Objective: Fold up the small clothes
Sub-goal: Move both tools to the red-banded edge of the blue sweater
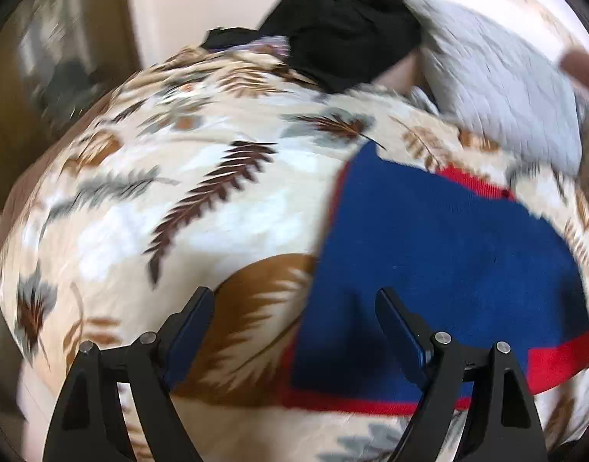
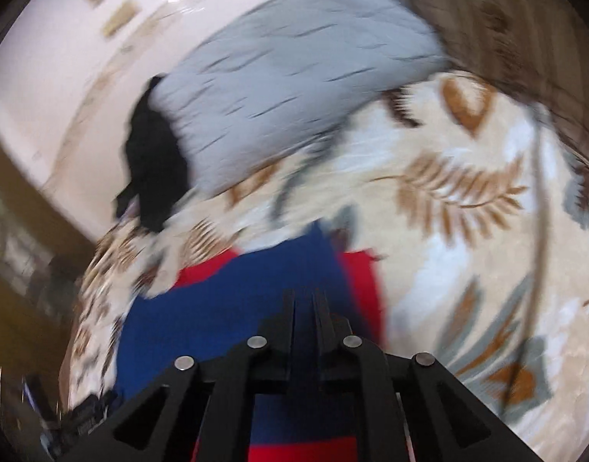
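You are holding your left gripper [image 1: 294, 300] wide open over the near left edge of the blue cloth [image 1: 429, 254] lying on the blanket [image 1: 179, 154], your right gripper [image 2: 304, 300] is pinching it, and the folding looks barely started.

A blue garment [image 1: 429, 254] with red trim is spread on a leaf-patterned blanket [image 1: 171, 177]. Red bands are seen along its near hem and far edge. One part is pinched between closed fingers [image 2: 290, 308].
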Action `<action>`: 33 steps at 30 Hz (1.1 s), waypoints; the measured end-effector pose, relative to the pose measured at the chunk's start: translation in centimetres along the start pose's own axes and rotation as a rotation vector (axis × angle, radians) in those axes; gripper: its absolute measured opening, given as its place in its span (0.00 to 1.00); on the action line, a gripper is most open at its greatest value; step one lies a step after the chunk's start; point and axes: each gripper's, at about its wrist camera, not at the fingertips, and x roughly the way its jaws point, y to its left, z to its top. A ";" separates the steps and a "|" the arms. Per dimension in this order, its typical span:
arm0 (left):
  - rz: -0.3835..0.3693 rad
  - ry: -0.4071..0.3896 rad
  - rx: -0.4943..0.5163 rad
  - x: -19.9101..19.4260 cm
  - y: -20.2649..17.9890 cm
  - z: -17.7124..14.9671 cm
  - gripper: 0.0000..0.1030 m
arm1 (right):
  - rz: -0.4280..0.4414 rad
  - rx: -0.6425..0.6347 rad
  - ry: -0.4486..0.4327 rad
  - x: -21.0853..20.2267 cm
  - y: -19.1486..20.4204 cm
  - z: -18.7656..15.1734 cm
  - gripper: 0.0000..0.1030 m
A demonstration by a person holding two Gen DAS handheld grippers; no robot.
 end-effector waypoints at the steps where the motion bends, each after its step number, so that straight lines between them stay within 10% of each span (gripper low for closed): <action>1: -0.005 -0.008 -0.022 -0.5 0.7 -0.3 0.83 | 0.032 -0.021 0.018 0.0 1.1 -0.6 0.26; 5: 0.028 -0.031 -0.095 -1.9 3.2 -2.7 0.83 | 0.126 -0.086 0.057 0.0 5.0 -2.8 0.74; 14: 0.155 -0.158 0.049 -3.4 1.5 -3.4 0.83 | 0.156 -0.242 0.091 1.1 11.1 -8.3 0.54; 33: 0.147 -0.177 0.097 -3.6 -0.1 -3.2 0.83 | 0.063 -0.278 0.252 4.2 10.6 -11.4 0.55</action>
